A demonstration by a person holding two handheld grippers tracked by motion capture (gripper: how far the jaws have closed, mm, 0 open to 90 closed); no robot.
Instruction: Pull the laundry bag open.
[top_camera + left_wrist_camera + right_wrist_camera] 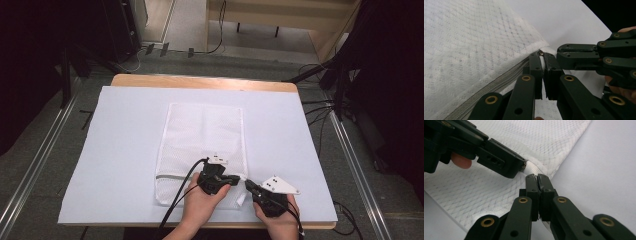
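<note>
Counter (pixel 125 150) surface is covered by a pale sheet, and a white mesh laundry bag (pixel 200 135) is laid flat at its middle, long axis running from 12 to 6 o'clock. A grey zipper (pixel 499 82) is seen crossing the bag near its 6 o'clock end. At the bag's 5 o'clock corner both tools are brought together.

Left tool (pixel 542 58) is clenched, its jaws pressed onto what appears to be the zipper's end or pull at the corner seam; the pull itself is too small to be made out for certain. Right tool (pixel 538 178) is clenched as well, with a thin fold of the bag's fabric apparently pinched between the jaws just beside the left tool.

Opening of the zipper is judged to be the step in hand. For this to be done well, the corner should be anchored firmly by the right tool while the left one is drawn along the zipper line toward 9 o'clock, kept low and parallel to the counter. Mesh should be kept taut so that bunching and snagging of the slider are avoided.
</note>
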